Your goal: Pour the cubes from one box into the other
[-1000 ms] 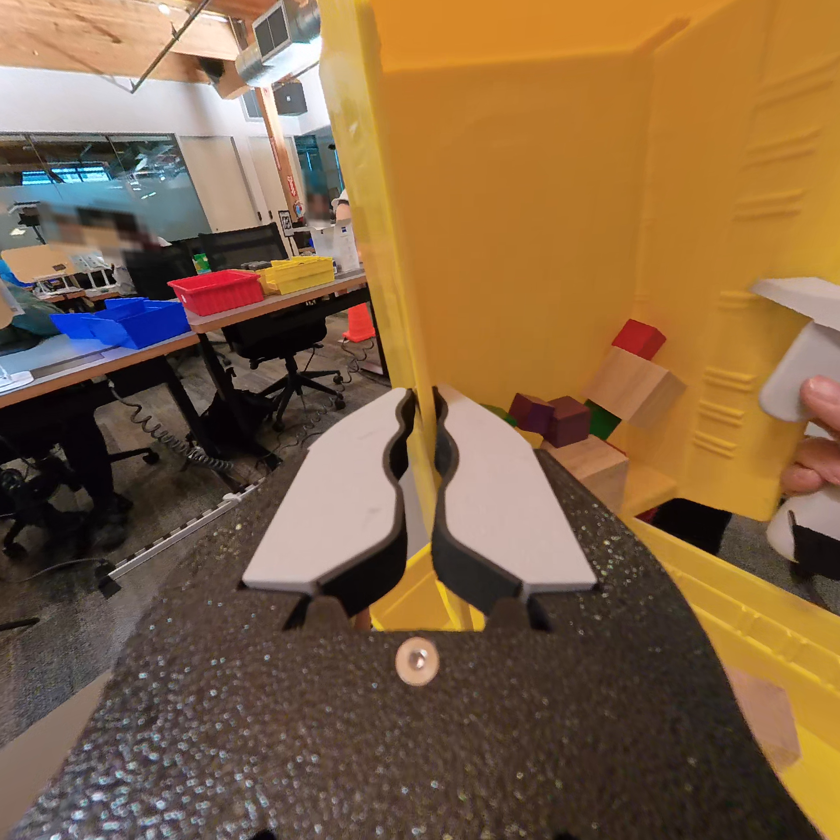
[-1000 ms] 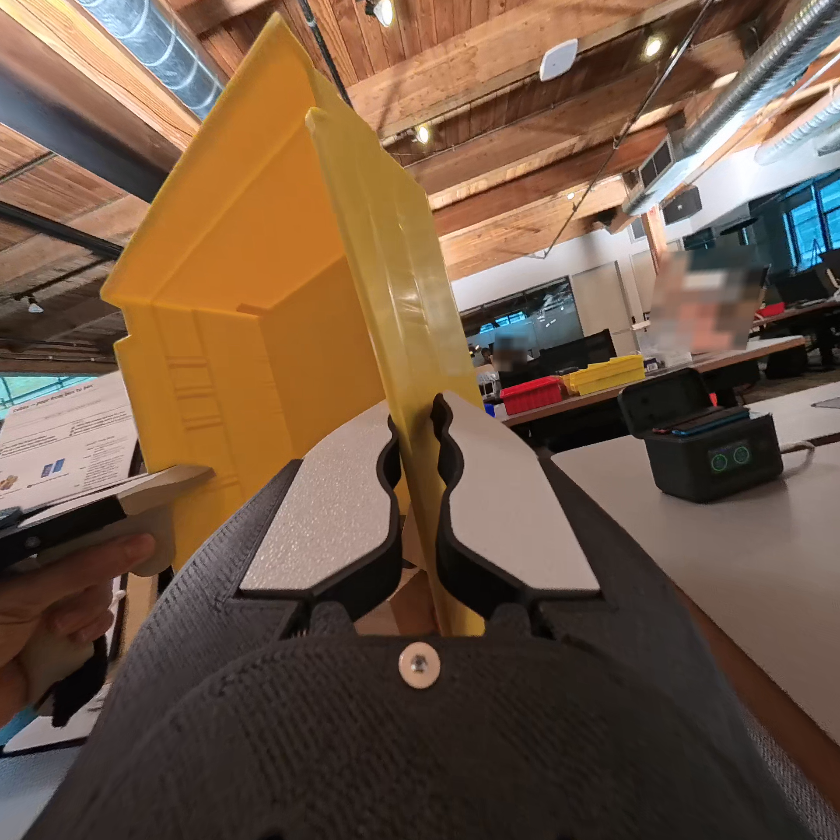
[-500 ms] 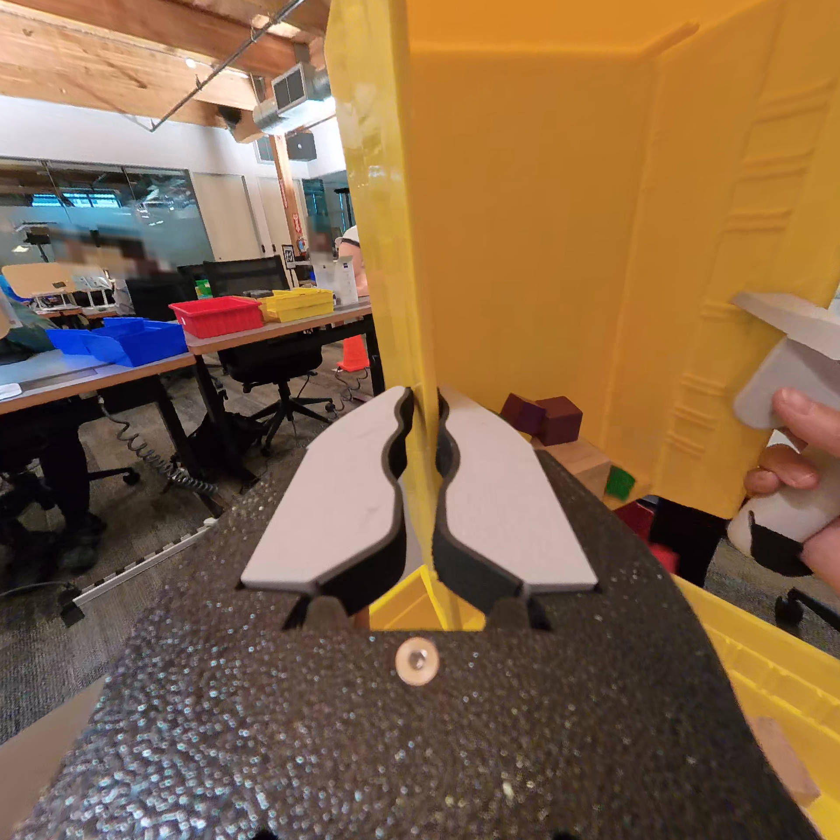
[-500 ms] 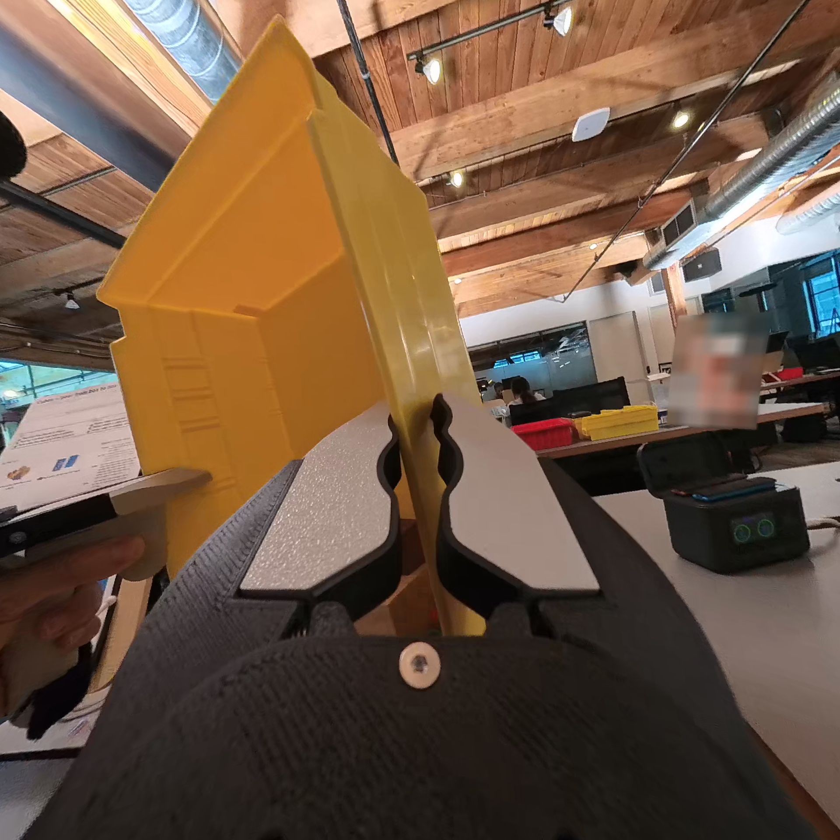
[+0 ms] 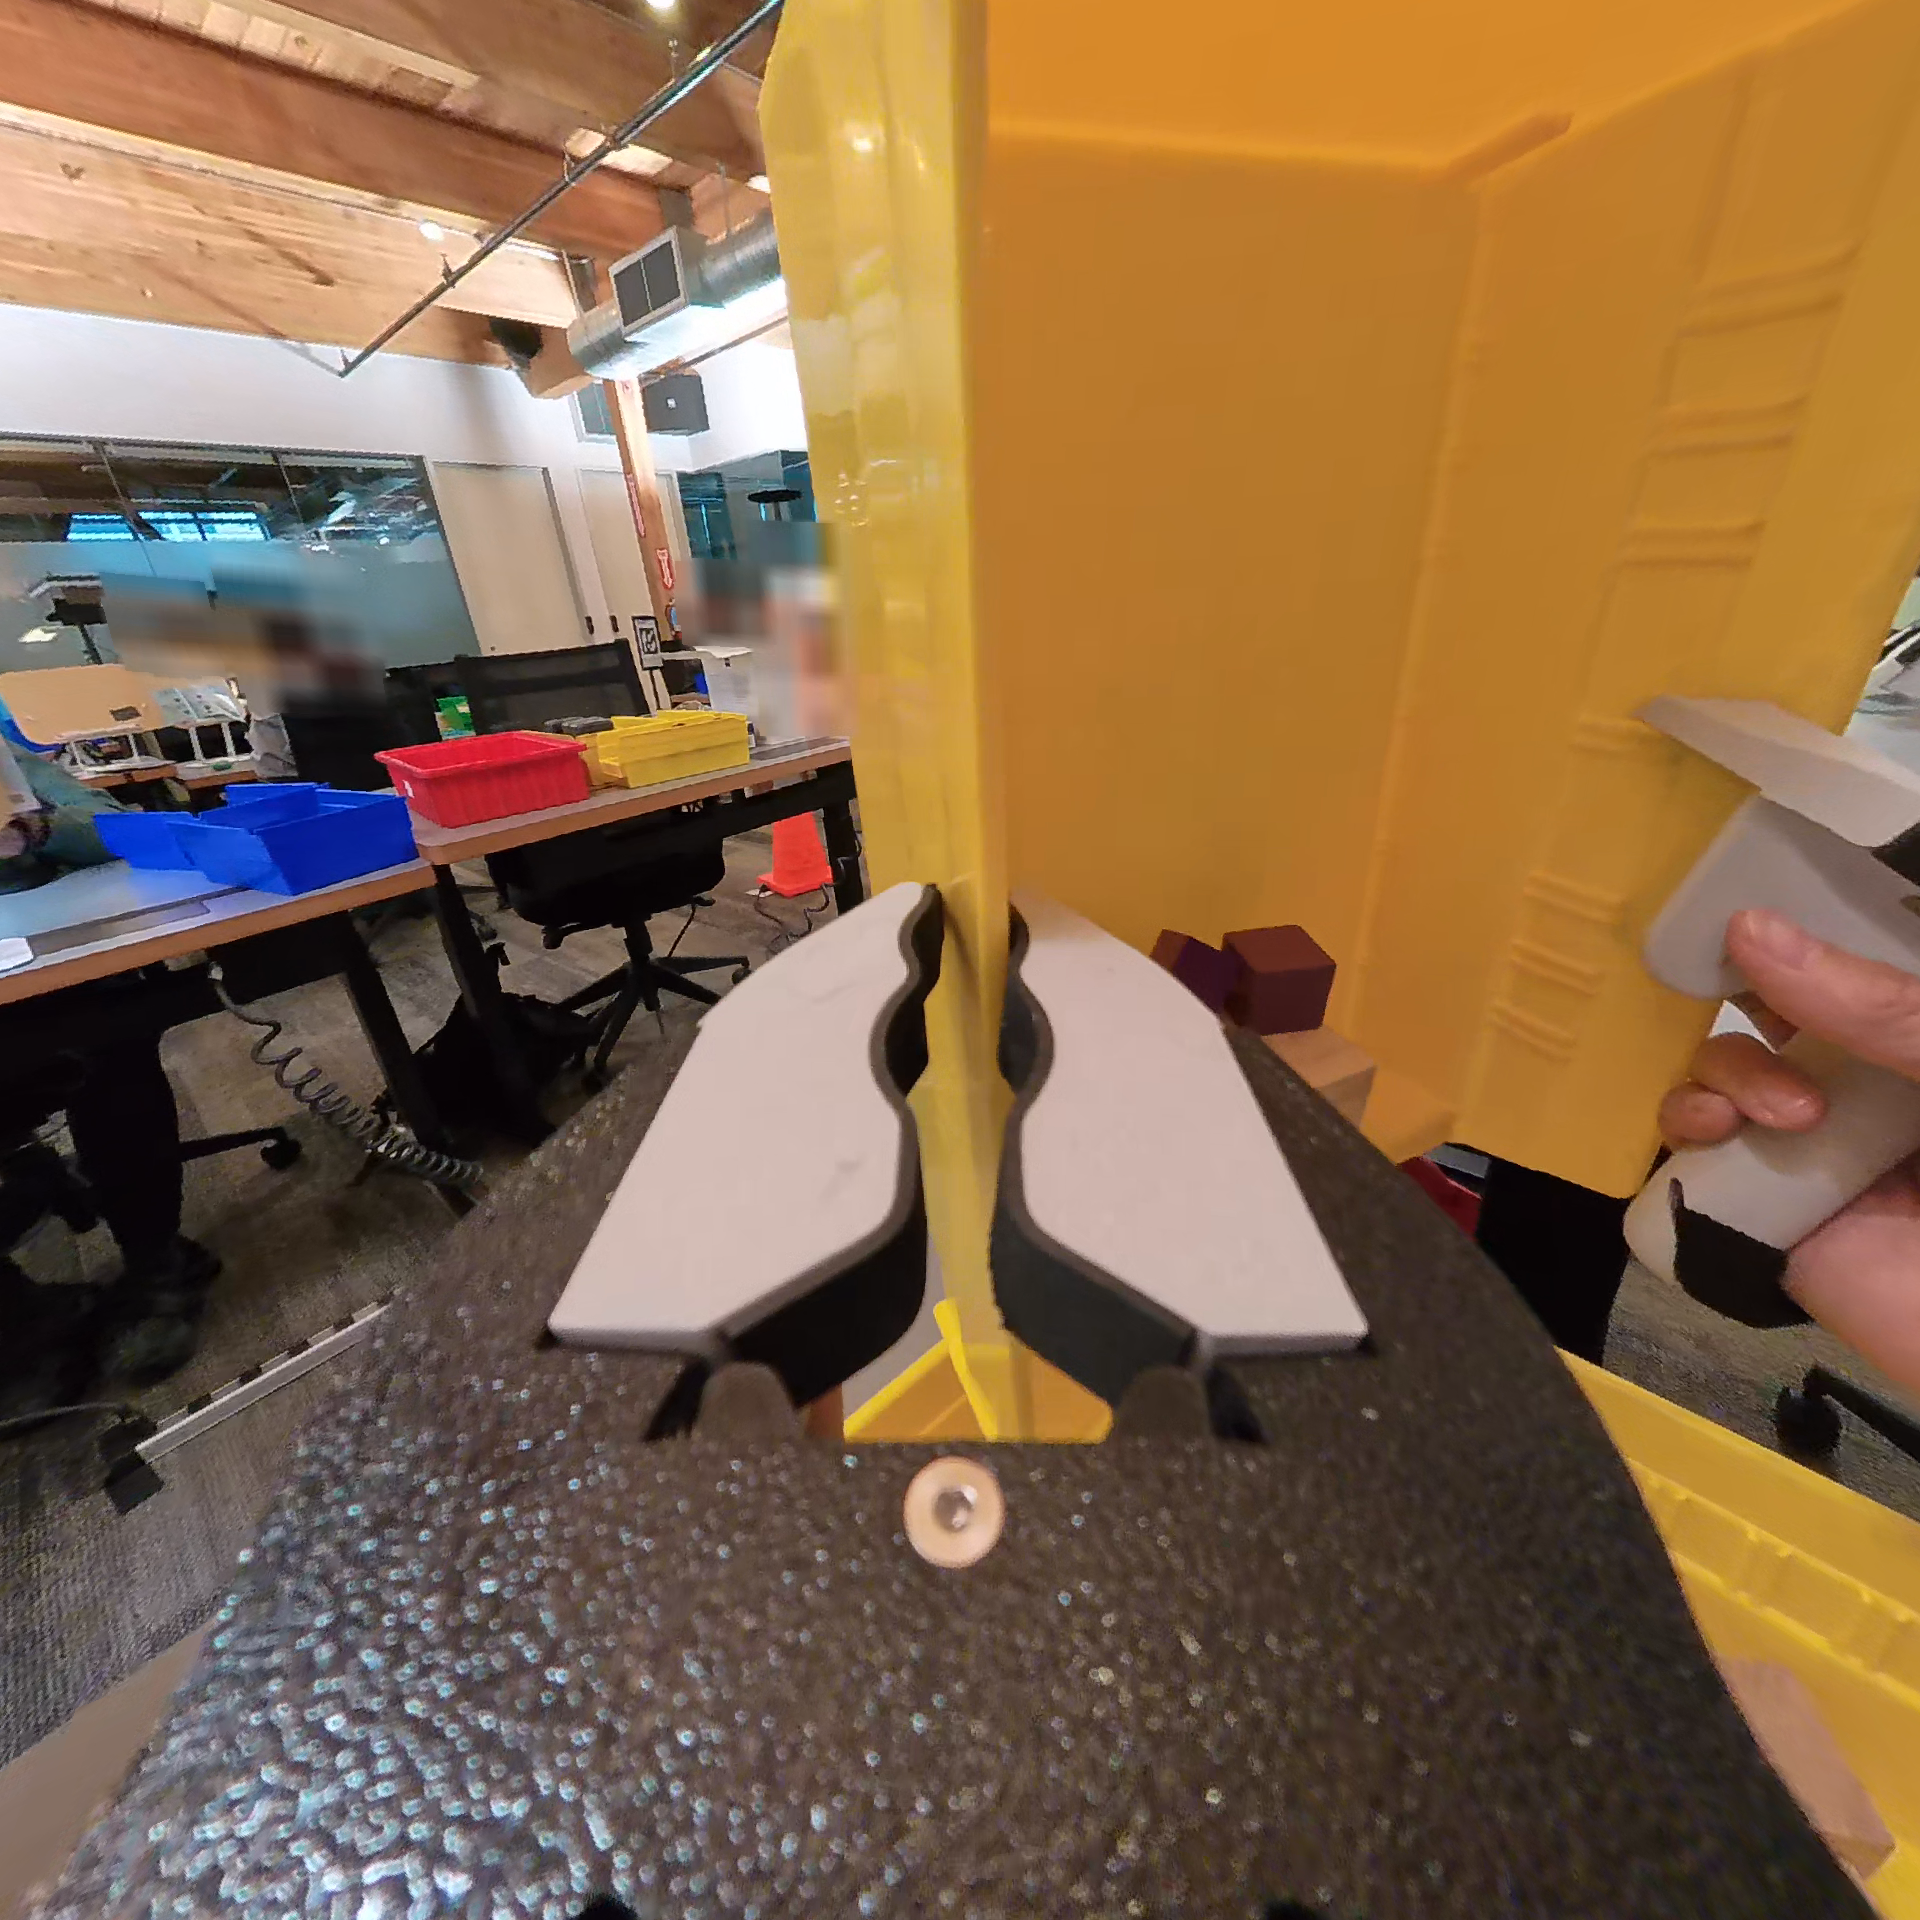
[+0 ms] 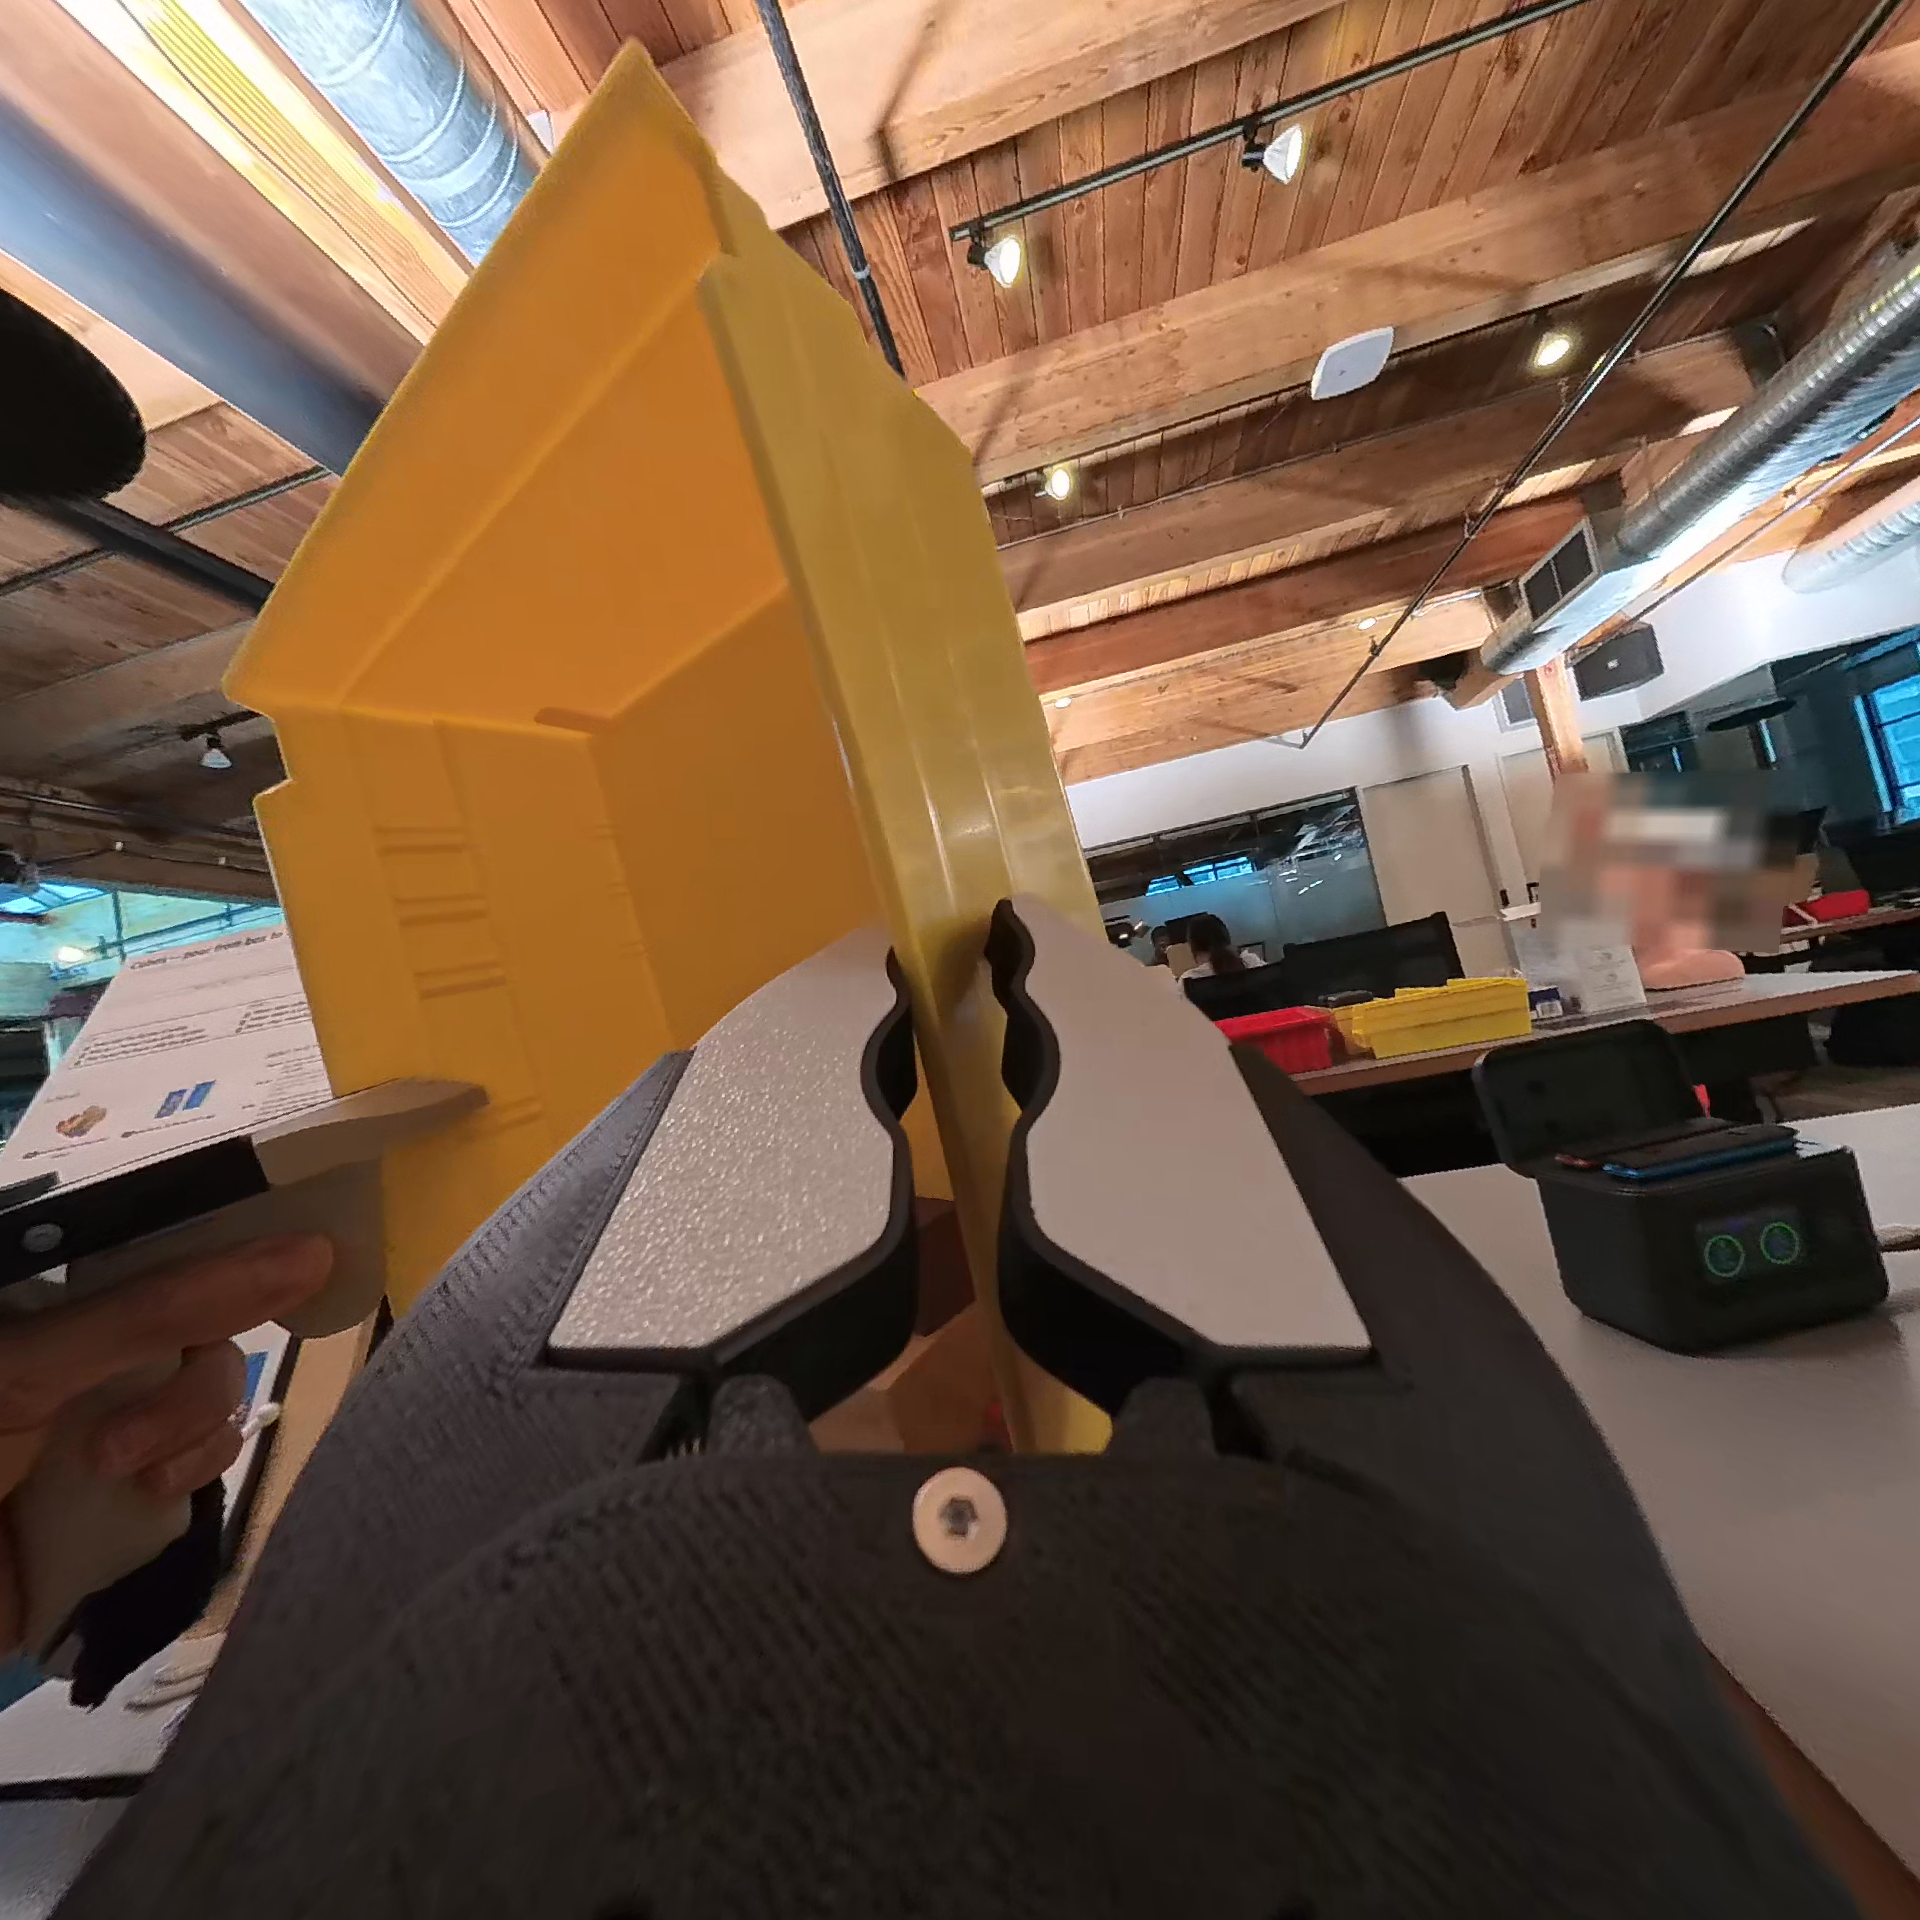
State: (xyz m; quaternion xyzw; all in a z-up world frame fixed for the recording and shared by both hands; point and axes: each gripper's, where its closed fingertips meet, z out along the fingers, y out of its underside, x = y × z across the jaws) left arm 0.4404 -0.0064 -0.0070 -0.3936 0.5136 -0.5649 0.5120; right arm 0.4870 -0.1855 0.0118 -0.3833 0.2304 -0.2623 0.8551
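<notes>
Yellow box (image 5: 1226, 582) held up off the table, tipped steeply on end, open side facing both cameras.

Left gripper (image 5: 971, 925): jaws nearly closed, clamped on one side wall of the box, the wall edge running between the pads. In the right wrist view it (image 6: 457, 1096) shows at far left, a finger tip against the ribbed wall, a hand (image 6: 114, 1382) behind it.

Right gripper (image 6: 945, 935): jaws likewise pinched on the opposite wall, rim caught between the pads. In the left wrist view it (image 5: 1704, 727) shows at right edge, touching the ribbed wall, held by a hand (image 5: 1829, 1132).

Cubes at the box's low end: a maroon cube (image 5: 1278, 977), a purple cube (image 5: 1205, 971) just left of it, touching. A plain wood block (image 5: 1325, 1065) lies below them near the lip.

Second box (image 5: 1787, 1558), also yellow, lies beneath at lower right; only its rim shows.

Background: desks with red bin (image 5: 488, 774), blue bins (image 5: 270, 836), yellow bins (image 5: 670, 743). Black case (image 6: 1704, 1184) with lit display on the table at right.
</notes>
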